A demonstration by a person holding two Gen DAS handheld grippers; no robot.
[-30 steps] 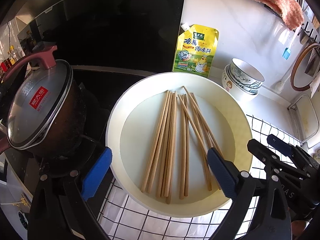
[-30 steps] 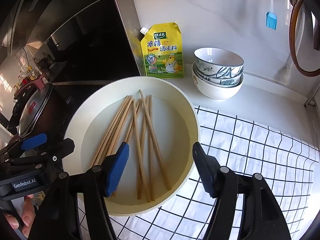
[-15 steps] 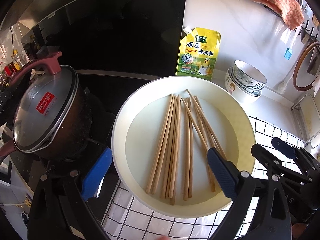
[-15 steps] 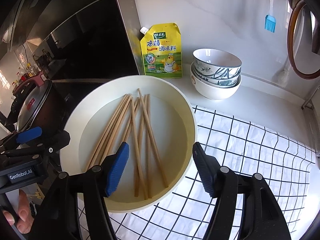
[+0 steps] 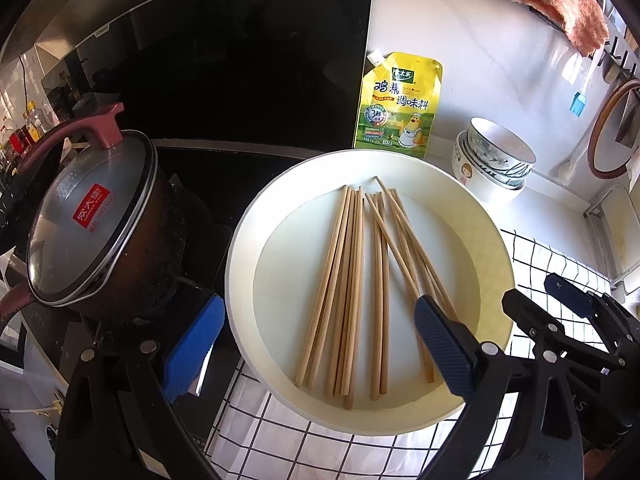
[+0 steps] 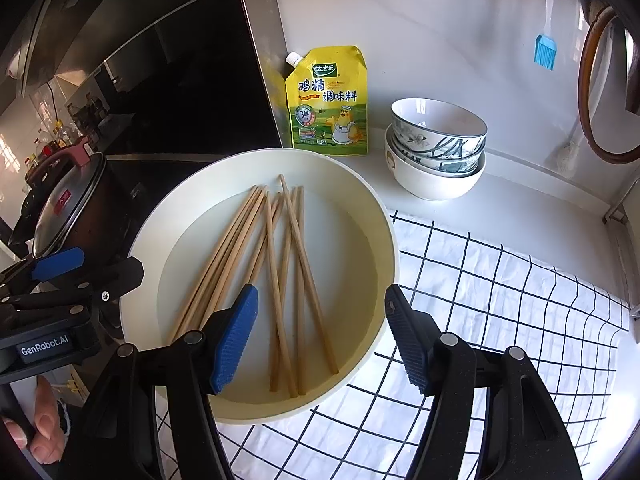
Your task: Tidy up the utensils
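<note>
Several wooden chopsticks point(image 5: 348, 280) lie loose in a round cream basin point(image 5: 380, 160), fanned out with their tips toward the wall. My left gripper point(image 5: 318, 344) hangs open above the basin's near left part, one blue pad outside the rim and the other over the chopsticks. The right wrist view shows the same chopsticks point(image 6: 280, 272) and basin point(image 6: 320, 160). There my right gripper point(image 6: 322, 340) stands open over the near right rim with nothing between its pads. Neither gripper touches a chopstick.
A dark pot with a glass lid point(image 5: 92, 216) sits on the stove left of the basin. Against the wall stand a yellow seasoning pouch point(image 5: 400, 108) and stacked bowls point(image 5: 496, 164). A black-and-white checked cloth point(image 6: 500, 300) covers the counter under and right of the basin.
</note>
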